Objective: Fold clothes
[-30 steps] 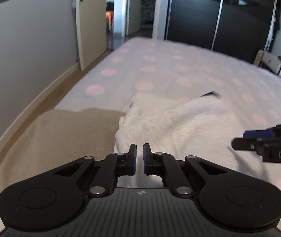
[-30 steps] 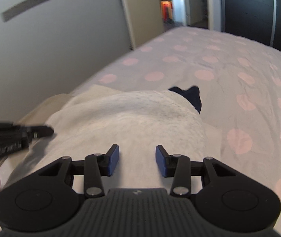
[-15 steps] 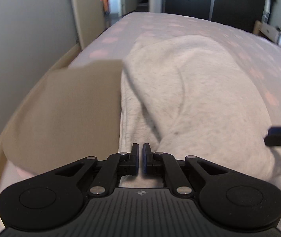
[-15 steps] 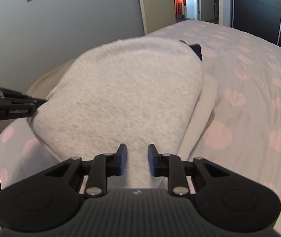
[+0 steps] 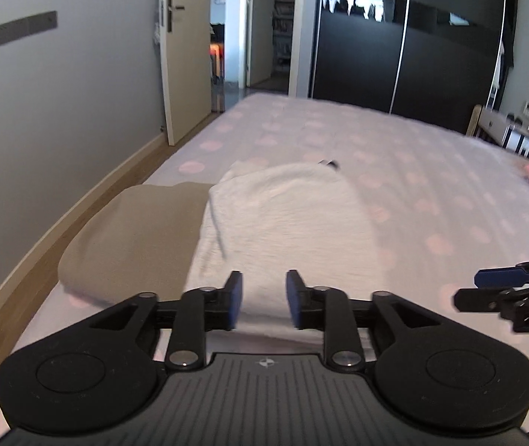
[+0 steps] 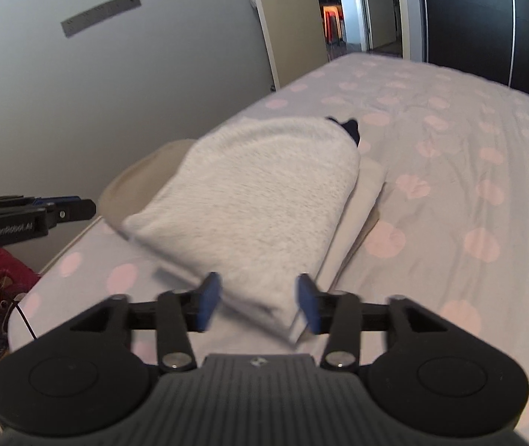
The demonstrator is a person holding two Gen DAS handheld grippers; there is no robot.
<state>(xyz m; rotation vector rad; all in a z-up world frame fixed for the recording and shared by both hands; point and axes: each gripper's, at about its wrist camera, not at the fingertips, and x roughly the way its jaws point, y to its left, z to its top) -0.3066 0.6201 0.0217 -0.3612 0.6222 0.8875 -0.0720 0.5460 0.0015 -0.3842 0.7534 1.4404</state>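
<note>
The folded light-grey fleecy garment (image 5: 286, 219) lies on the bed, straight ahead of both grippers and just beyond their fingertips. Its long axis runs away from the grippers toward the far end of the bed; in the right wrist view (image 6: 257, 200) it slants slightly, from a squarer near end by the fingertips up to a rounded far end. At that far end a small piece of dark navy cloth (image 6: 350, 128) pokes out from beneath it.

The left gripper (image 5: 262, 299) has its blue-padded jaws parting, with an empty gap between them; the garment's near edge shows through the gap but no pad presses on it. The right gripper (image 6: 260, 303) is likewise opening, its jaws wider apart, and the near corner of the garment shows in the gap between the pads without being clamped. Both point downward toward the bed.

To the left of the left gripper, beside the grey garment, lies a flat beige folded cloth (image 5: 134, 238). A cream folded layer (image 6: 357, 204) sticks out from under the grey garment on its right side. All rest on the pale lilac bedsheet with pink dots (image 6: 468, 171).
</note>
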